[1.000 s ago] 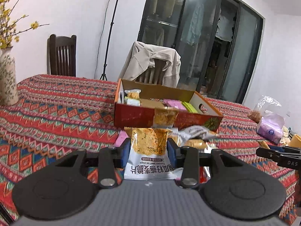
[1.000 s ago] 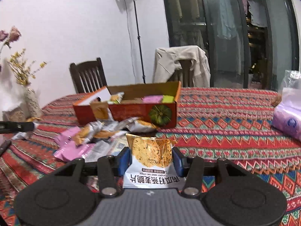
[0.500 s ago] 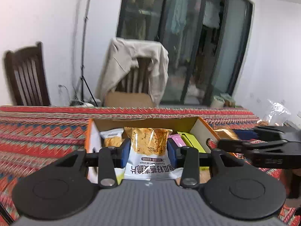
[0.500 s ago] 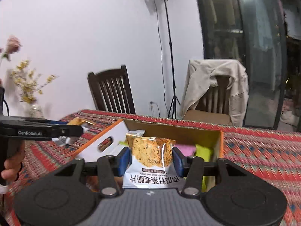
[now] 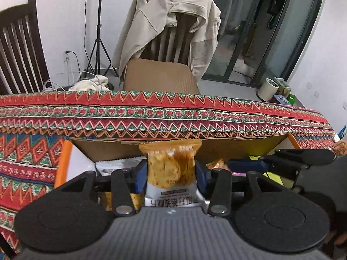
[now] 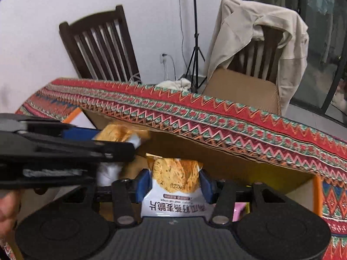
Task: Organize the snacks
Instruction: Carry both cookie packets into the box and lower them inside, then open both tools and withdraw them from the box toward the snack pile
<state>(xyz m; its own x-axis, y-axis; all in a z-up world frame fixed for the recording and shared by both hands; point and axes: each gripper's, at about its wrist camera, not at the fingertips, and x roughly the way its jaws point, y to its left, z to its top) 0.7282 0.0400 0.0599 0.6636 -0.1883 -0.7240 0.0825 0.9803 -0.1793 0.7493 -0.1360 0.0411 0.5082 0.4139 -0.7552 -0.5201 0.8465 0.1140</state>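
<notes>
My left gripper [image 5: 171,170] is shut on a white and orange crisp packet [image 5: 171,169] and holds it over the open cardboard box [image 5: 112,149]. My right gripper [image 6: 175,179] is shut on a matching crisp packet [image 6: 175,177] over the same box [image 6: 249,166]. The right gripper shows at the right in the left wrist view [image 5: 282,162]. The left gripper crosses the left side of the right wrist view [image 6: 65,149] with its packet [image 6: 121,134]. Other snack packs [image 5: 117,165] lie in the box, mostly hidden.
The table wears a red patterned cloth [image 5: 173,112]. Behind its far edge stand a chair with a beige jacket [image 5: 173,21], a dark wooden chair [image 6: 99,45] and a light-stand tripod [image 5: 97,47]. Glass doors [image 5: 271,21] are at the back right.
Both grippers have moved forward from the table's near side to above the box, each still holding its packet, and have tilted down into the box.
</notes>
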